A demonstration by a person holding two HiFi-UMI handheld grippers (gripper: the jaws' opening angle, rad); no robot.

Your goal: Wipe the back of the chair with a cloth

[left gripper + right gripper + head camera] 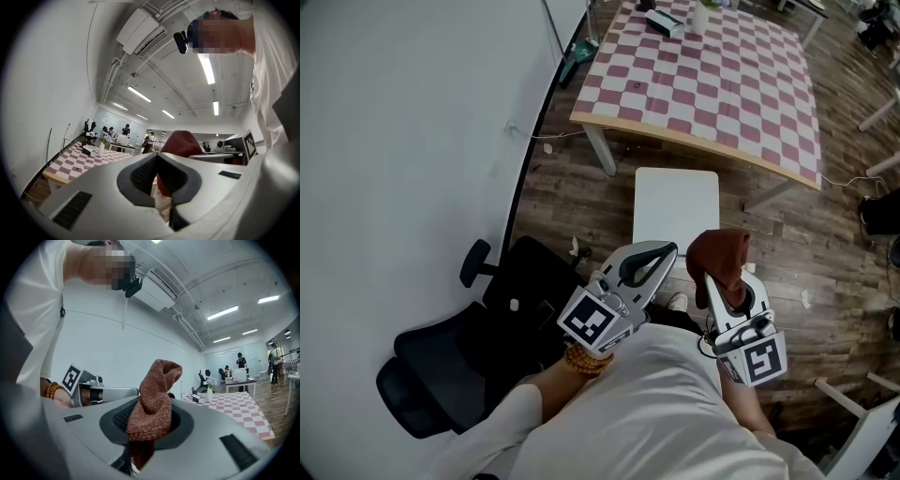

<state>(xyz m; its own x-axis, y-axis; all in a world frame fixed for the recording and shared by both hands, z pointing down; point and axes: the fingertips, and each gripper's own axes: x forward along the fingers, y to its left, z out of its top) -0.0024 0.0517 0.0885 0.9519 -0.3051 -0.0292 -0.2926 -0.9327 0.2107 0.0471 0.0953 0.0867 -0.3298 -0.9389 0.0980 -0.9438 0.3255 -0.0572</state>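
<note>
A brown cloth [720, 255] is bunched between the jaws of my right gripper [719, 279], which is shut on it; it stands up from the pads in the right gripper view [157, 390]. My left gripper [667, 252] is just left of it, shut with nothing in it [158, 159]. The cloth [183, 143] shows behind its jaws. Both grippers point level, close to the person's chest. A black office chair [459, 361] stands at the lower left against the white wall, left of the left gripper and apart from it.
A white stool [676, 204] stands on the wood floor just ahead of the grippers. Beyond it is a table under a red and white checked cloth [712, 84] with small items at its far end. A curved white wall [403, 141] runs along the left.
</note>
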